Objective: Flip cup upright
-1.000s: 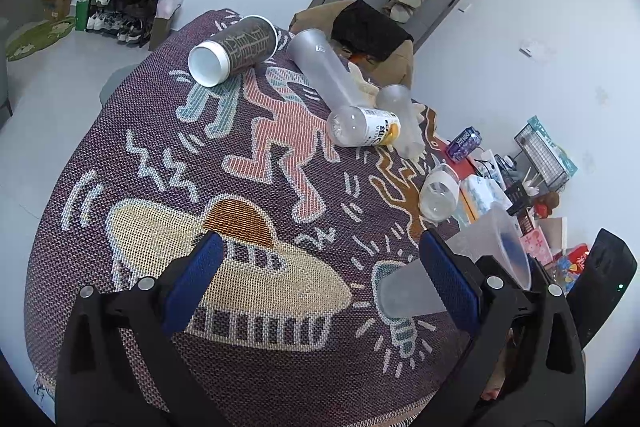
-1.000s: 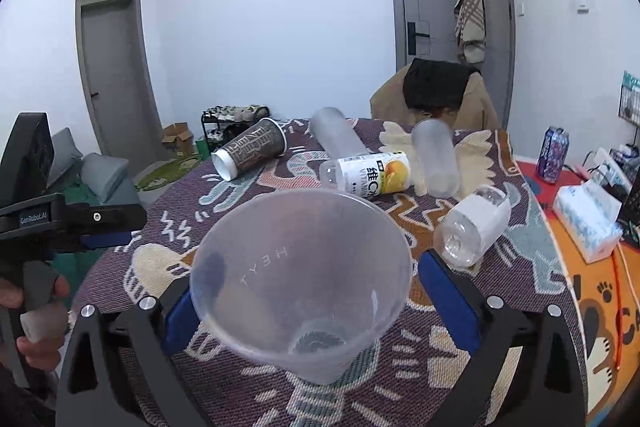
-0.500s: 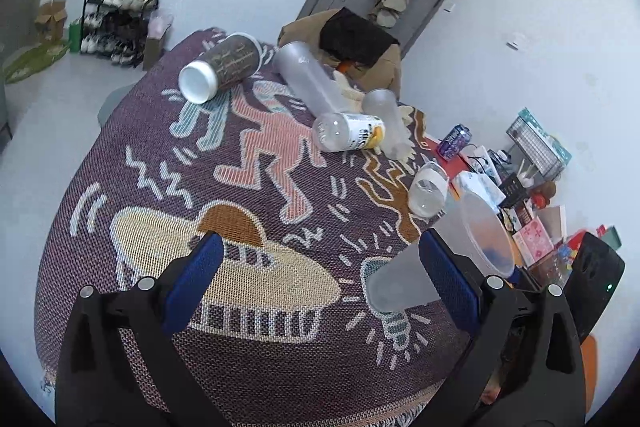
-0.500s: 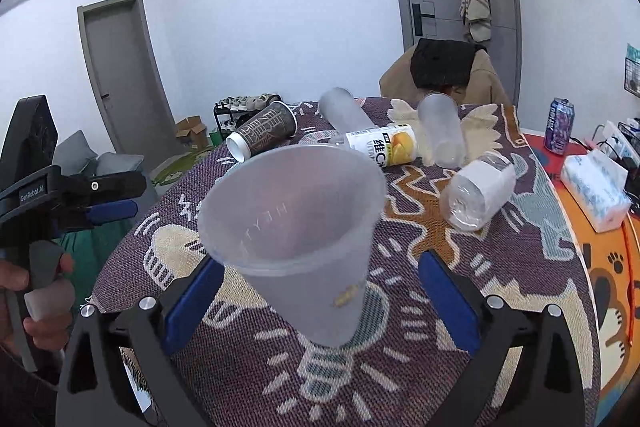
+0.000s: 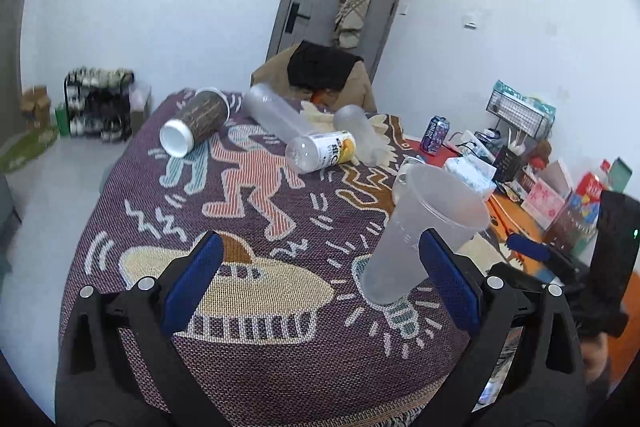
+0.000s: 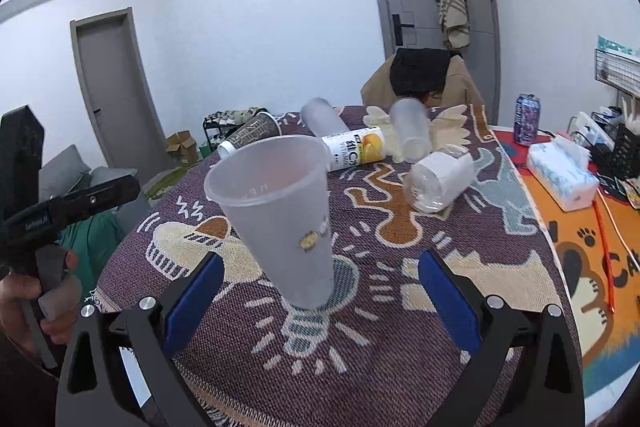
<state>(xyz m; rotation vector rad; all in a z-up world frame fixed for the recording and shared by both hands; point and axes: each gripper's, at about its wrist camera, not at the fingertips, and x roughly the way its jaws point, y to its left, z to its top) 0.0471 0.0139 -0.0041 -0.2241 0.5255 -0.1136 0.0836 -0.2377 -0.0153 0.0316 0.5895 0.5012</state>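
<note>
A frosted clear plastic cup [image 6: 284, 215] stands mouth up on the patterned tablecloth [image 6: 400, 347], its base on a light-bulb drawing, leaning a little. It also shows in the left wrist view [image 5: 420, 231]. My right gripper [image 6: 318, 301] is open, its blue pads wide apart on either side of the cup's base and not touching it. My left gripper [image 5: 320, 291] is open and empty, with the cup just left of its right pad.
Lying on the cloth behind: a brown paper cup [image 5: 196, 123], two frosted tumblers [image 5: 276, 117], a yellow-label bottle [image 5: 324, 151], a clear bottle [image 6: 438, 177]. A tissue box [image 6: 560, 175], soda can [image 6: 526, 117] and clutter stand at right.
The cup has swung from lying tilted with its mouth toward the right camera to standing mouth up on the cloth. The right gripper's pads now stand clear of it.
</note>
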